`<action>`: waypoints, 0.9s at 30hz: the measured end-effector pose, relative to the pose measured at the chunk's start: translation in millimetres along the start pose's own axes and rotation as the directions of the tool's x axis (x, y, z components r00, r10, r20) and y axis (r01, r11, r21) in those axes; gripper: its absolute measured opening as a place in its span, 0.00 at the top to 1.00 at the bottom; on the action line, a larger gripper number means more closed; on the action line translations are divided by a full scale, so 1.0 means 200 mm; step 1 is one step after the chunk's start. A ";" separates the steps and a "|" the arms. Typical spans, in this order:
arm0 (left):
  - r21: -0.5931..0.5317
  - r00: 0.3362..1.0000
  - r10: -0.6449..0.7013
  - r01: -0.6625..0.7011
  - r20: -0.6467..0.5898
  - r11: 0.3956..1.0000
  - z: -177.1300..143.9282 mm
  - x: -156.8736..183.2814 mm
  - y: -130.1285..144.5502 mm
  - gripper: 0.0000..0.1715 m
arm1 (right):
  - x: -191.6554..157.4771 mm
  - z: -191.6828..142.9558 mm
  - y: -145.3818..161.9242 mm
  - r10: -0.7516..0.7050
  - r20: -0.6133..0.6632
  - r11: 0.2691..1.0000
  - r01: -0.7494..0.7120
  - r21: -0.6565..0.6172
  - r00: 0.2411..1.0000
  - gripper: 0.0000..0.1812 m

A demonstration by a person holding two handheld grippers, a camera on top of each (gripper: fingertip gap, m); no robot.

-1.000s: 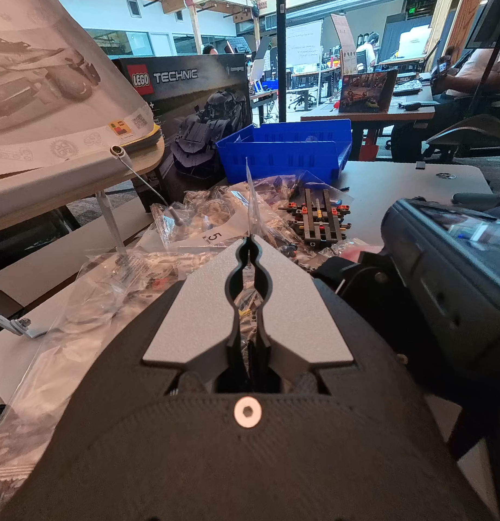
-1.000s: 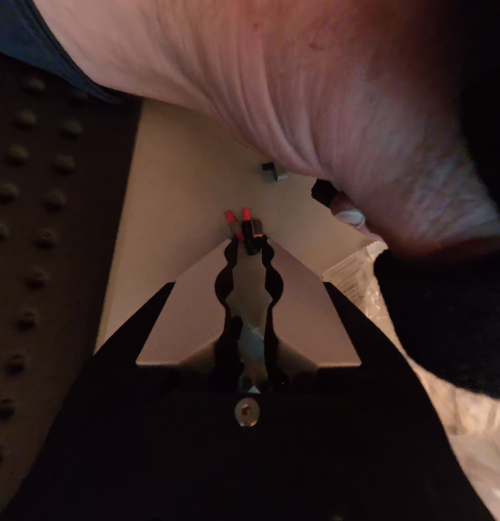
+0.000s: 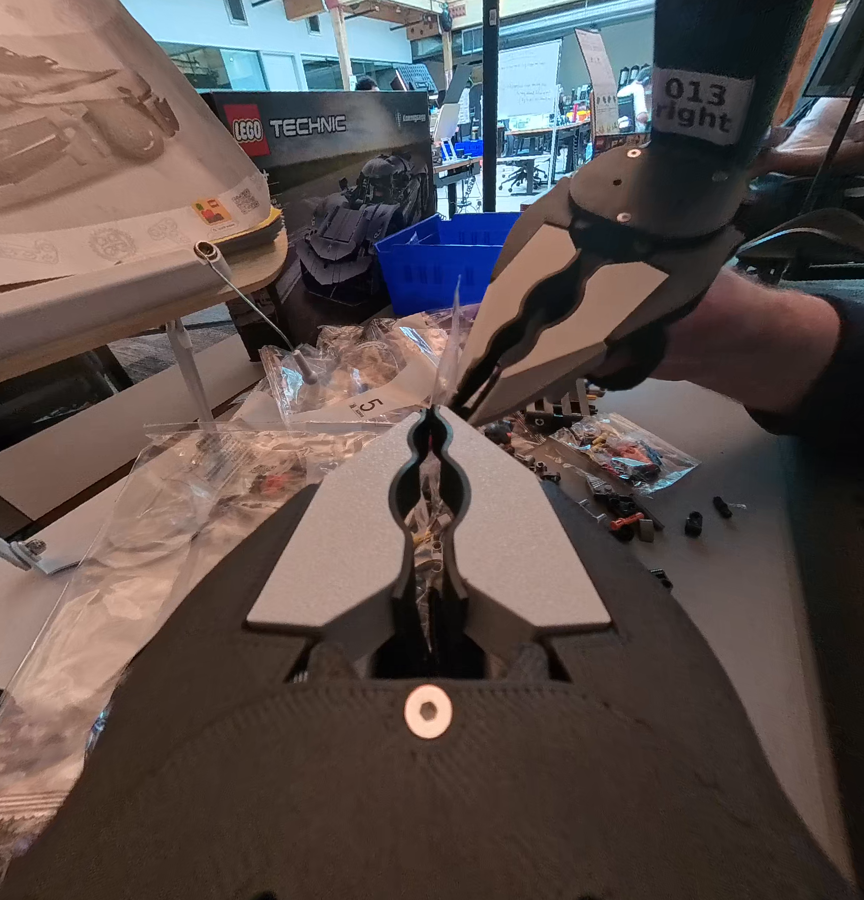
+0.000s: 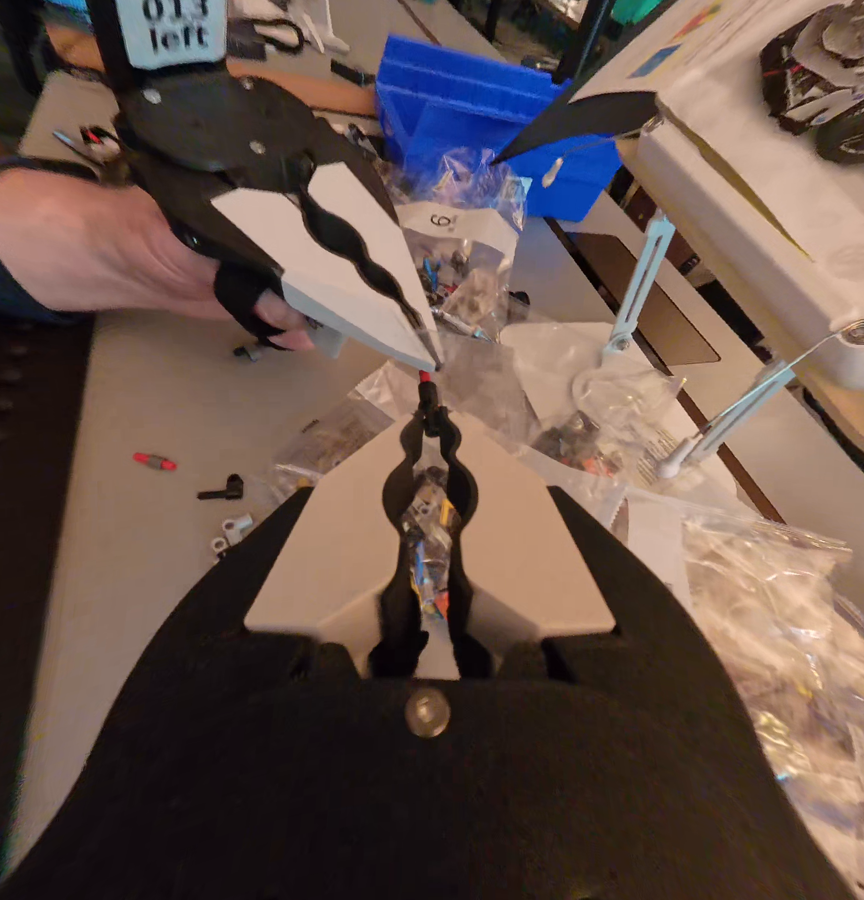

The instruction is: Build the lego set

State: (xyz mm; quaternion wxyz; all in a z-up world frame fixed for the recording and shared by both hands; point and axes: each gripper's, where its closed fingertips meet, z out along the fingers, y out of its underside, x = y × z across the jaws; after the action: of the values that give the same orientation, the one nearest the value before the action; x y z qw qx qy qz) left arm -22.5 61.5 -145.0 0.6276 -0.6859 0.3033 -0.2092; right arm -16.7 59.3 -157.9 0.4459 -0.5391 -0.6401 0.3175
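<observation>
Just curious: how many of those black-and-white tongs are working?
2: left tongs pinching a clear plastic bag; right tongs opposite, pinching a small black-and-red lego pin.

Glossy, crinkled clear plastic bags (image 3: 176, 487) all over the smooth matt table (image 3: 722, 609). Left gripper (image 3: 432, 414): matt grey finger faces, ribbed black printed body, one shiny metal screw (image 3: 427, 711). Glossy blue plastic bin (image 3: 434, 263), glossy cardboard box (image 3: 332, 160), matt paper booklet (image 3: 79, 146).

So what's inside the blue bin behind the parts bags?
The blue bin shows only its slotted walls and inner dividers in both views. Clear parts bags are piled against its front, and its floor is hidden by the walls, so any contents cannot be seen.
</observation>
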 end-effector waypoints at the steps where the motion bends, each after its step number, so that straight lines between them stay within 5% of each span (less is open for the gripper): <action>1: -0.001 1.000 0.000 0.000 0.000 1.000 0.00 0.00 0.00 1.00 | 0.00 0.00 0.01 -0.009 -0.006 1.000 0.009 -0.012 1.000 0.99; 13: -0.002 1.000 -0.010 0.010 0.002 1.000 0.00 0.00 0.01 1.00 | 0.10 -0.07 0.08 -0.158 -0.167 0.974 0.126 -0.186 0.973 0.99; 21: -0.010 1.000 -0.009 0.009 -0.004 1.000 0.01 0.01 0.02 1.00 | 0.06 -0.08 0.01 -0.228 -0.174 0.966 0.200 -0.161 0.958 1.00; 27: -0.013 1.000 -0.008 0.008 -0.001 1.000 0.01 0.00 0.02 1.00 | -0.13 -0.01 0.09 -0.183 0.060 0.962 0.191 -0.192 0.981 1.00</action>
State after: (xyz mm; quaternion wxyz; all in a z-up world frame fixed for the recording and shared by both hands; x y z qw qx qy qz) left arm -20.9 63.3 -149.3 0.6221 -0.6910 0.3023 -0.2102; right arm -7.8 37.6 -179.2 0.4050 -0.5110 -0.7256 0.2200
